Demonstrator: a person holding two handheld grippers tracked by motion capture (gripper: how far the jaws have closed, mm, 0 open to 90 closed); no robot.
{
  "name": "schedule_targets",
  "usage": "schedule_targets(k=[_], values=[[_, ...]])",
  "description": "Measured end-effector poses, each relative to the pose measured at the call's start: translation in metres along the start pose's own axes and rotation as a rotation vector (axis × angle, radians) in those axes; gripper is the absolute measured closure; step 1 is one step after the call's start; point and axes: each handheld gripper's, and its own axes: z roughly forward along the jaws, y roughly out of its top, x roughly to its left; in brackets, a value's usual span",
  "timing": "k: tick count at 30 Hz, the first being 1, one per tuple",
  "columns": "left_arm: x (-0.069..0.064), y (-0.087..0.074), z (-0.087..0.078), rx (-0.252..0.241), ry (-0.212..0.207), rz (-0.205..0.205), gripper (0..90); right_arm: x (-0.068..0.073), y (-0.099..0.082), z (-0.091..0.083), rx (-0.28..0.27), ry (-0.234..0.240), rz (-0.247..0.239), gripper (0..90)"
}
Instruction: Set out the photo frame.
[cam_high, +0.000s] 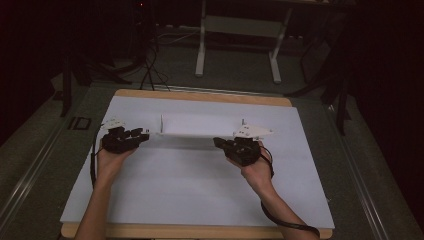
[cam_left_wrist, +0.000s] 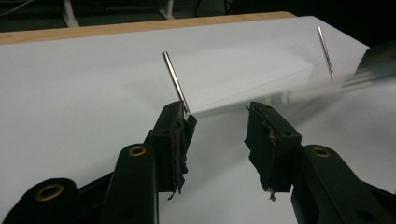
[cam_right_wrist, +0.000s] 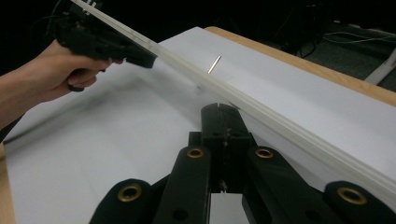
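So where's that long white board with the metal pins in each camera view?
High view: the white board lies crosswise at mid-table.
Left gripper view: it runs, blurred, from just beyond the jaws toward the upper right.
Right gripper view: its edge runs as a diagonal strip from upper left to lower right.
Shared landmark: the wooden table edge beyond the board.

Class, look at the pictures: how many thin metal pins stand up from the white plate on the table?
2. One metal pin rises at the white plate's left end, by the left gripper; the other pin stands at its right end, near the right gripper. Others may be hidden.
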Motion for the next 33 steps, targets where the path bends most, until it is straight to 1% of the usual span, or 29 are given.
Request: schedule_targets(k=[2,4,6,8,10,12,13,14,15,18,23,24,25,27,28,30,33], values=[[-0.003,0.0,-0.002,-0.006,-0.011,0.033,55.1,-0.001,0.002,0.001,-0.002,-0.003,-0.002,90.0],[-0.007,0.001,-0.004,-0.018,-0.021,0.077,54.9,-0.002,0.004,0.001,-0.001,-0.003,0.0,90.0],[-0.013,0.006,-0.005,-0.038,-0.012,0.113,53.8,-0.003,0.005,0.001,-0.003,-0.005,-0.002,90.0],[-0.016,0.009,-0.005,-0.057,-0.028,0.121,50.5,-0.004,0.006,0.002,-0.005,-0.006,0.002,90.0],[-0.021,0.014,-0.005,-0.086,-0.021,0.138,44.4,-0.005,0.008,0.002,-0.004,-0.004,0.003,90.0],[-0.024,0.017,-0.003,-0.097,-0.024,0.154,39.1,-0.006,0.009,0.002,-0.004,-0.007,0.001,90.0],[-0.026,0.018,-0.002,-0.101,-0.027,0.163,38.7,-0.006,0.009,0.003,-0.003,-0.007,0.0,90.0],[-0.027,0.019,-0.001,-0.105,-0.023,0.182,37.6,-0.006,0.01,0.003,-0.003,-0.007,0.001,90.0],[-0.03,0.02,0.001,-0.111,-0.03,0.193,37.1,-0.007,0.01,0.003,-0.002,-0.006,-0.001,90.0],[-0.033,0.025,0.007,-0.116,-0.032,0.213,35.1,-0.009,0.012,0.004,0.001,-0.011,0.0,90.0],[-0.035,0.029,0.015,-0.126,-0.054,0.221,35.1,-0.015,0.013,0.005,-0.002,-0.018,0.012,90.0],[-0.035,0.029,0.017,-0.129,-0.065,0.218,35.9,-0.015,0.014,0.005,-0.002,-0.021,0.012,90.0],[-0.035,0.029,0.018,-0.133,-0.071,0.217,38.7,-0.016,0.014,0.005,-0.001,-0.024,0.01,90.0],[-0.036,0.03,0.019,-0.138,-0.069,0.216,41.1,-0.018,0.016,0.006,0.007,-0.029,0.003,90.0],[-0.036,0.03,0.02,-0.14,-0.066,0.219,41.7,-0.019,0.017,0.006,0.015,-0.042,-0.013,90.0],[-0.036,0.032,0.021,-0.143,-0.061,0.209,42.3,-0.02,0.019,0.006,0.017,-0.058,-0.029,89.6],[-0.035,0.033,0.022,-0.152,-0.053,0.213,43.0,-0.023,0.02,0.004,0.009,-0.059,-0.02,85.9]])
